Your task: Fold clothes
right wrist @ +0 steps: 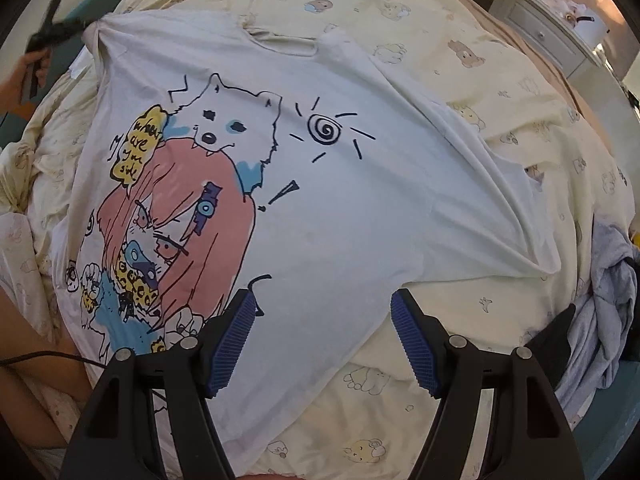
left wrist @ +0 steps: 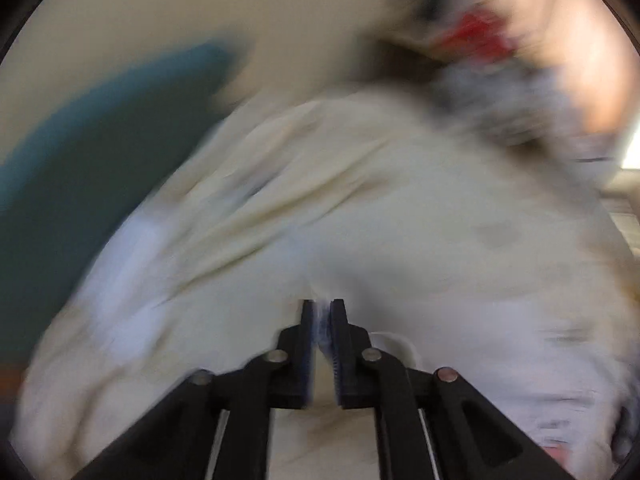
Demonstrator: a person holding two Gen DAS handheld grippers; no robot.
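Pale-yellow bear-print bedsheet (right wrist: 460, 20) underlies everything. Left wrist view, blurred: left gripper (left wrist: 323, 308) pinches a fold of white cotton T-shirt (left wrist: 360, 200) bunched ahead. Right wrist view: right gripper (right wrist: 320, 300) gapes wide above the cartoon-printed shirt's hem.

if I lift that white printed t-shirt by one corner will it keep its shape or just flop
Likely flop: the white t-shirt lies in soft creases on the bedsheet. It bunches to a point where the left gripper pinches it, so expect sagging. Probably light, too.
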